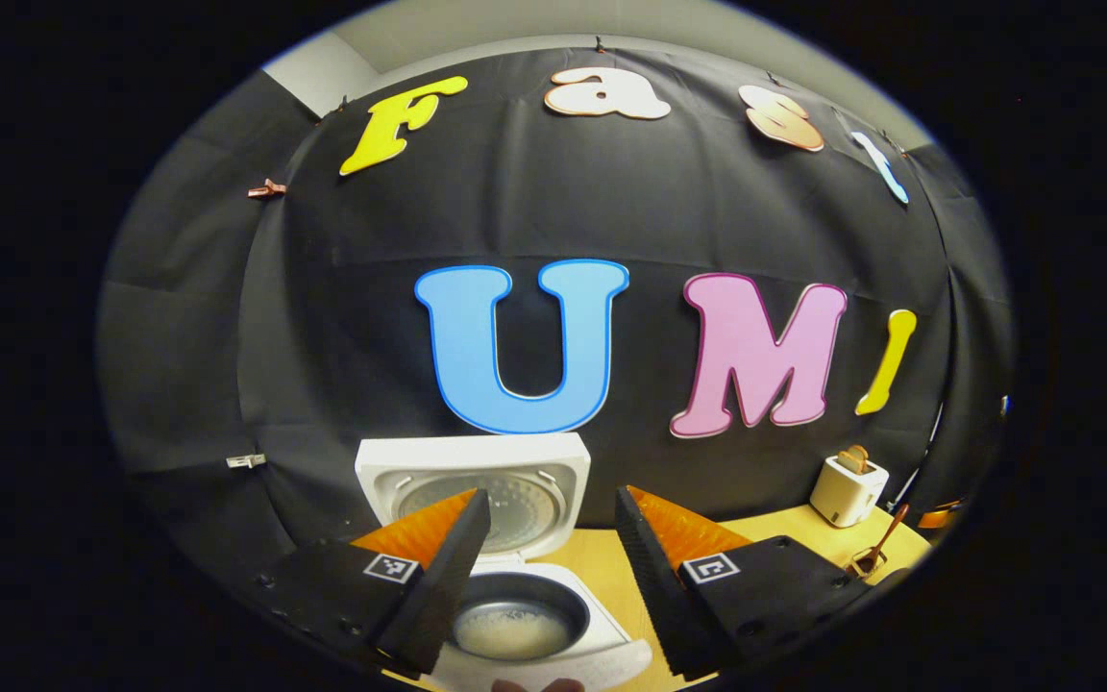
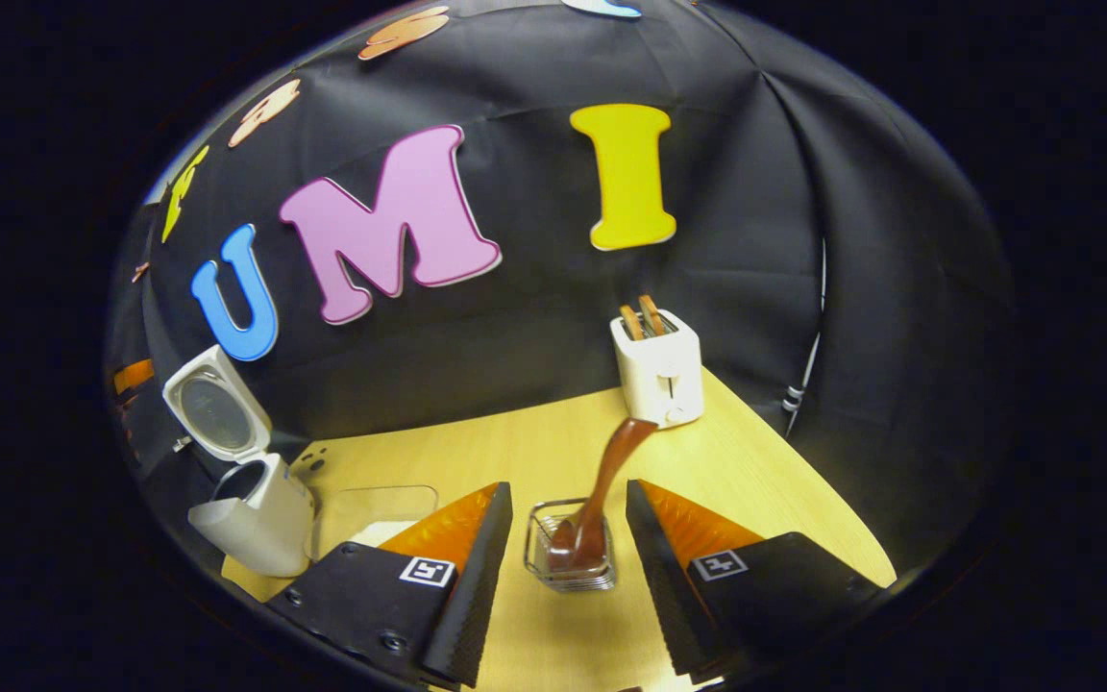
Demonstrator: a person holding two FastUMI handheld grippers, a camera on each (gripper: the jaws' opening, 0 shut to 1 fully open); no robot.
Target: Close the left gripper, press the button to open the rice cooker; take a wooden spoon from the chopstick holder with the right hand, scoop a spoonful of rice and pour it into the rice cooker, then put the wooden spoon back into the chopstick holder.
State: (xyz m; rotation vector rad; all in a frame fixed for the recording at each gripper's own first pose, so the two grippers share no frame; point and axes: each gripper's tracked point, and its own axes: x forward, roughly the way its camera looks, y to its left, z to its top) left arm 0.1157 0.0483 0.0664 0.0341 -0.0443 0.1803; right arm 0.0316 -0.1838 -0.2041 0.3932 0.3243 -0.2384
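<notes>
I log: rice cooker (image 1: pixel 515 577), lid up, rice in pot. Wooden spoon (image 2: pixel 602 500) standing in chopstick holder (image 2: pixel 570 557) near toaster (image 2: pixel 659 370). Left gripper (image 1: pixel 553 557) and right gripper (image 2: pixel 568 567): both spread, holding nothing.

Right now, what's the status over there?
Both grippers open, left, right. Rice cooker lid up. Wooden spoon stands in chopstick holder. Nothing blocking.
</notes>
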